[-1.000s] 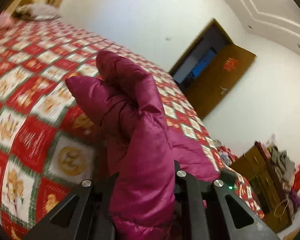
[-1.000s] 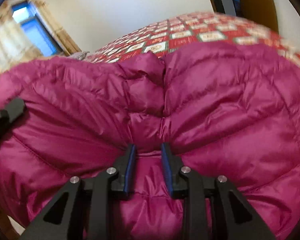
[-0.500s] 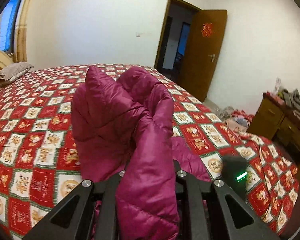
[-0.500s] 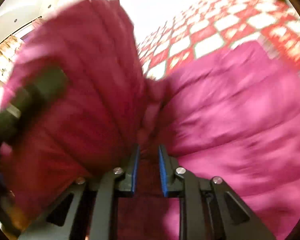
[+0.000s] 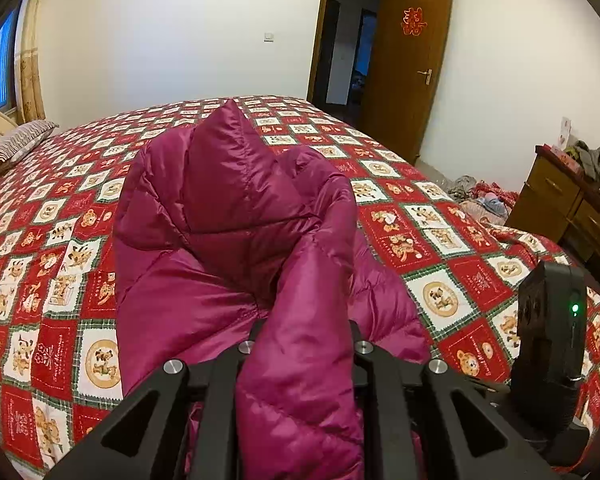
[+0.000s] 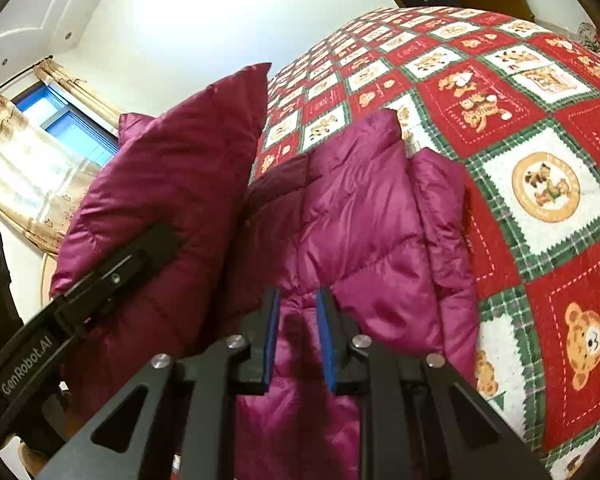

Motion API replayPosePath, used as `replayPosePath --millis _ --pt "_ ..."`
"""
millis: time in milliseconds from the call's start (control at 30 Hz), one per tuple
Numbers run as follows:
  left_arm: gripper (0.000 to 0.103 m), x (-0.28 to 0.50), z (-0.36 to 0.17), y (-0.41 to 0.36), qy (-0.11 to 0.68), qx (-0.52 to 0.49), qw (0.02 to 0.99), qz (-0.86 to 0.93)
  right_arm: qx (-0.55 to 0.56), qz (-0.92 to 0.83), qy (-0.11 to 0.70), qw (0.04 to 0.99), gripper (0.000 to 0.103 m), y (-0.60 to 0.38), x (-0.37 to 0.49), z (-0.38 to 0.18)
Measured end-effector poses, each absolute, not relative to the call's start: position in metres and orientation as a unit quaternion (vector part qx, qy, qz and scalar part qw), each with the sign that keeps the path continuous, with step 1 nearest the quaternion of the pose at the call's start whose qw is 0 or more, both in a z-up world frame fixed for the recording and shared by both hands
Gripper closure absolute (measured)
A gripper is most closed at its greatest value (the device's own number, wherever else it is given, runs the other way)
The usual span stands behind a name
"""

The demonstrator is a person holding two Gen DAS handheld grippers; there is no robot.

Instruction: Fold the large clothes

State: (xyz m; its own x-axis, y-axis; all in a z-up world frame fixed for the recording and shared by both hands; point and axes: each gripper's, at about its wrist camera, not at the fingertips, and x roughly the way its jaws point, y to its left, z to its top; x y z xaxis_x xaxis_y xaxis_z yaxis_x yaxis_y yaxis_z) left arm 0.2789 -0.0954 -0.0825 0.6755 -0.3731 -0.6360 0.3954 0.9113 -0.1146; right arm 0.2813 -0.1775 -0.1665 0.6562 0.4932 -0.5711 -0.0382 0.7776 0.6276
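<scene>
We have the left gripper [image 5: 300,344] pinched on a thick fold of the magenta down jacket [image 5: 236,208], and the right gripper [image 6: 298,336] clamped on its fabric too. From both claws the jacket runs away over the near edge of the bed [image 5: 452,248], its raised panel nearer our left hand, so we judge the fold goes toward the bed's middle.

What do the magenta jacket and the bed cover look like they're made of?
Magenta jacket: probably thin nylon or polyester shell over puffy down-type fill; it has a satin sheen and stitched quilting lines. Bed cover: looks like matte printed cotton-type fabric, red, white and green squares with bear pictures; the exact fibre cannot be told.
</scene>
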Motion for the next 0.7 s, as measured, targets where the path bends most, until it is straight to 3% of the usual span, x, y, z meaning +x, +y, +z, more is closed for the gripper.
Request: replayPosePath --millis 700 --pt "0.088 0.280 -0.109 -0.092 0.370 0.016 0.903 -0.219 0.280 0.128 0.389 0.868 0.080 -0.199 0.283 -0.166"
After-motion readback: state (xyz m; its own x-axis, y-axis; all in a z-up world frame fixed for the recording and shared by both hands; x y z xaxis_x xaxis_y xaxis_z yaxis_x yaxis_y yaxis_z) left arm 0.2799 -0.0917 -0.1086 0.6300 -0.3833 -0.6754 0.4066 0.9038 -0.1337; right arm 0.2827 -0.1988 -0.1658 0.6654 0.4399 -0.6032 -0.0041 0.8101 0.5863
